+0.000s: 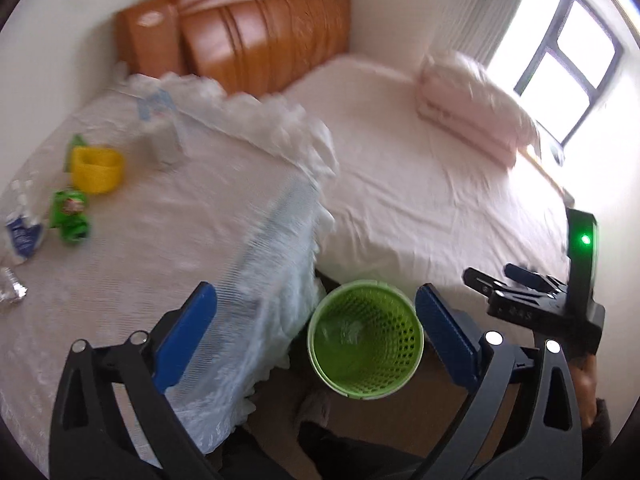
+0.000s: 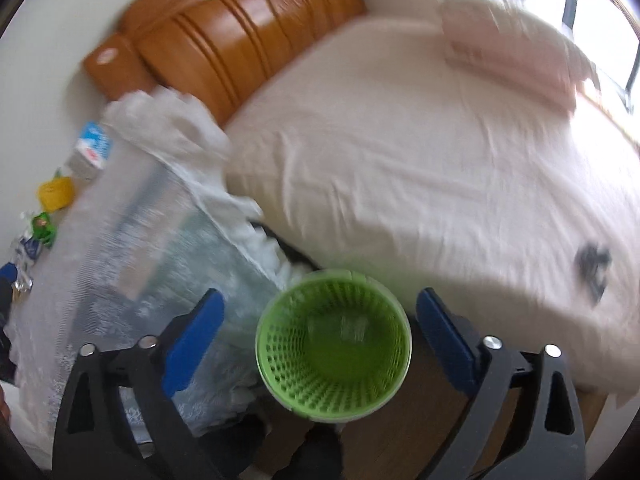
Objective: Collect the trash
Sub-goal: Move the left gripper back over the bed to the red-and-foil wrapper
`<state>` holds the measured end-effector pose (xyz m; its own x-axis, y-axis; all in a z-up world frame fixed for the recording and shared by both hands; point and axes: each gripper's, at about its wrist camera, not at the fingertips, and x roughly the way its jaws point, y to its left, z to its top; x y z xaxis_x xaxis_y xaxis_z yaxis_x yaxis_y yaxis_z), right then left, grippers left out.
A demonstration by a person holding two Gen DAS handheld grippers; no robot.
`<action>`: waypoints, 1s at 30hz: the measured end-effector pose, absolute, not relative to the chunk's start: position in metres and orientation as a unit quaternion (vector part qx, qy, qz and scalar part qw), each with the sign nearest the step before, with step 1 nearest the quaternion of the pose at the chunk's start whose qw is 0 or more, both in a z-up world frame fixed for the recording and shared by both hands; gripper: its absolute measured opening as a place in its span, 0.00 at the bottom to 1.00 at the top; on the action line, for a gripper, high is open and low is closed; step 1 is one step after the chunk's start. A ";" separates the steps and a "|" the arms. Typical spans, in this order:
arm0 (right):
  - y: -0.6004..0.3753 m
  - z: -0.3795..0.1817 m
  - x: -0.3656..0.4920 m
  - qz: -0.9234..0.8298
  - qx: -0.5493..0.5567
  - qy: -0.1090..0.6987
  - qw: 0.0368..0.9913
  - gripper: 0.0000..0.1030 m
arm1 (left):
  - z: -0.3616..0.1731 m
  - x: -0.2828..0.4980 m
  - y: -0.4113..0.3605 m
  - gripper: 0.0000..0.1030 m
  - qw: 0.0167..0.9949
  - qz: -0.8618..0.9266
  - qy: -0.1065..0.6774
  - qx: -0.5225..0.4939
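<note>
A green mesh waste basket [image 1: 366, 350] [image 2: 334, 344] stands on the floor between a lace-covered table [image 1: 160, 240] and the bed. Something clear and crumpled [image 2: 354, 326] lies at its bottom. My left gripper [image 1: 316, 300] hangs open above the basket with nothing between its blue pads. My right gripper [image 2: 322, 300] is open over the basket too, also empty; it shows at the right edge of the left wrist view. On the table lie a yellow cup [image 1: 96, 170], green wrappers [image 1: 70, 216], a crushed clear bottle [image 1: 20, 228] and crumpled foil [image 1: 10, 286].
A bed [image 1: 420, 184] with a wooden headboard [image 1: 248, 36] fills the right side, with a folded pink quilt [image 1: 472, 104] by the window [image 1: 568, 60]. A small dark thing [image 2: 592, 264] lies on the sheet. A person's leg and slipper [image 1: 316, 412] are below the basket.
</note>
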<state>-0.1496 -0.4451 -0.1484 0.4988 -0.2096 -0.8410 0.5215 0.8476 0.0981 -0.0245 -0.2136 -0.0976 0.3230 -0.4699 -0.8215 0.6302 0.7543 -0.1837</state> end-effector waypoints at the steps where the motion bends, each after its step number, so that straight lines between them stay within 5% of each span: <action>1: -0.439 -0.138 -0.146 -0.212 0.159 0.444 0.856 0.98 | -0.089 -0.019 -0.201 0.92 0.819 -0.327 0.466 0.072; 11: -0.325 -0.044 -0.064 -0.094 0.059 0.354 0.929 0.98 | -0.050 0.017 -0.088 0.92 0.891 -0.199 0.406 0.032; 30: -0.198 -0.078 0.034 0.007 0.093 0.415 0.905 0.98 | -0.137 0.121 0.069 0.92 0.884 -0.022 0.467 0.001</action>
<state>0.0345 -0.1984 -0.0776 0.6553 0.0898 -0.7500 0.0647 0.9826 0.1743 0.1215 0.0686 -0.1374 0.5635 -0.0372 -0.8253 0.0393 0.9991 -0.0182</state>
